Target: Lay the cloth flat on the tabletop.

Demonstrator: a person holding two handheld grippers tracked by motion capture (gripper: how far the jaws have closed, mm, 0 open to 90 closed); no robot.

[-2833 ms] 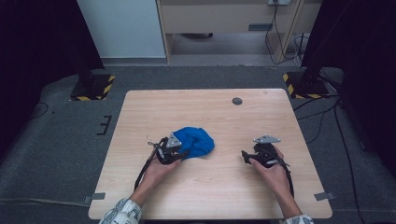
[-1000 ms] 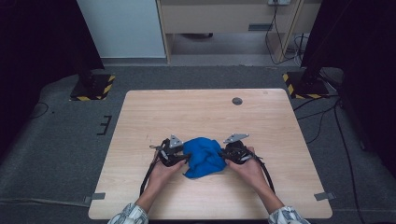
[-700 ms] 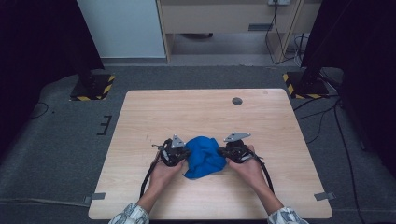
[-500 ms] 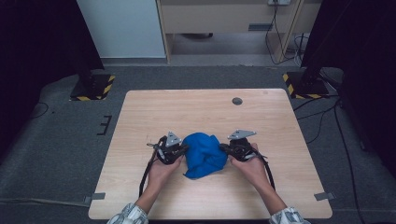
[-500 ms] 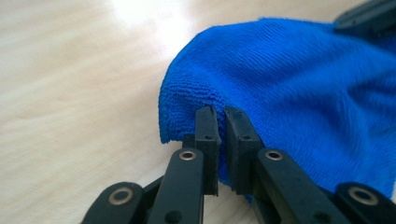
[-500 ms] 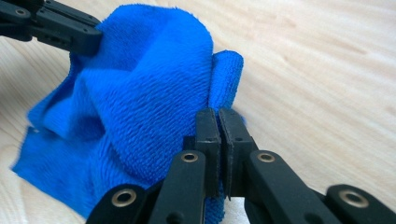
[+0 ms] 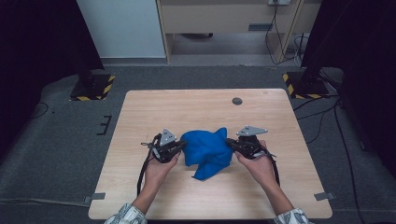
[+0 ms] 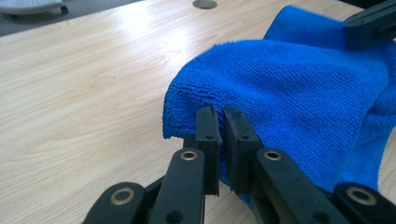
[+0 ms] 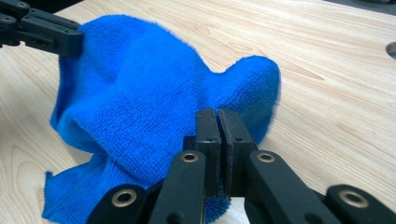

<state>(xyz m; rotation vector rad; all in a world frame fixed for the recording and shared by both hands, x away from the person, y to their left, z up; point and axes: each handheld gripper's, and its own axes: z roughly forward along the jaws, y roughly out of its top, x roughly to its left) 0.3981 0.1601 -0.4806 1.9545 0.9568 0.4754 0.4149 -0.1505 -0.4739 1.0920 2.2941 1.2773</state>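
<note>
Your left gripper (image 7: 180, 146) fingers (image 8: 208, 135) are pinching one edge of the blue cloth (image 7: 207, 150), your right gripper (image 7: 230, 143) pinches the opposite edge, so it sags between them over the table (image 7: 154, 107).

- We are in a lab-like recording room: a bare wooden tabletop (image 7: 187, 107) on grey carpet (image 7: 56, 140).
- We see hazard-striped stand bases (image 7: 93, 87), black curtains (image 7: 42, 42) and trailing cables (image 7: 327, 112).

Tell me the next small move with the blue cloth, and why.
Probably draw the two grippers apart to spread it. The left gripper and right gripper are each shut on an edge of the blue cloth, which hangs bunched between them with a corner drooping to the table.
</note>
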